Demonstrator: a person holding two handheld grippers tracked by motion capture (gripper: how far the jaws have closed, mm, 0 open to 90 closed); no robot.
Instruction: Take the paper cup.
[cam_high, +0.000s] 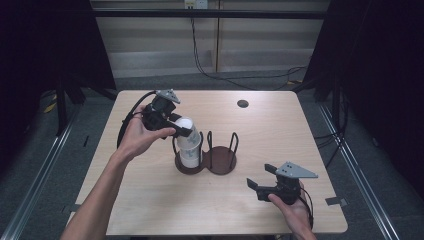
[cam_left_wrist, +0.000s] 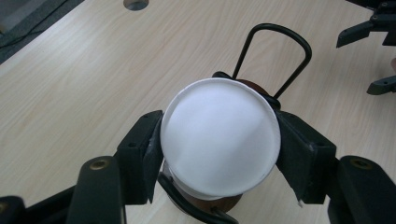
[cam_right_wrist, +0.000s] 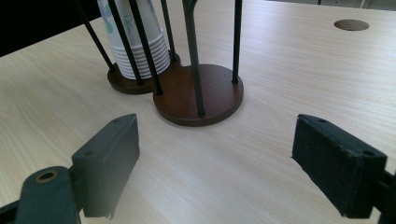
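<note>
A stack of upturned white paper cups (cam_high: 190, 150) stands in the left ring of a dark wooden holder (cam_high: 223, 162) with black wire loops, mid-table. My left gripper (cam_high: 187, 128) comes in from the left at the top of the stack. Its pads press on both sides of the topmost cup (cam_left_wrist: 219, 135), whose flat white bottom faces the camera. Near the front right of the table my right gripper (cam_high: 259, 176) is open and holds nothing, aimed at the holder (cam_right_wrist: 201, 93) and the cup stack (cam_right_wrist: 140, 42).
The holder's right ring (cam_high: 223, 159) holds no cups. A small round hole (cam_high: 242, 103) sits in the tabletop at the back. Bare wood surrounds the holder on all sides. Cables run on the floor beyond the table's far edge.
</note>
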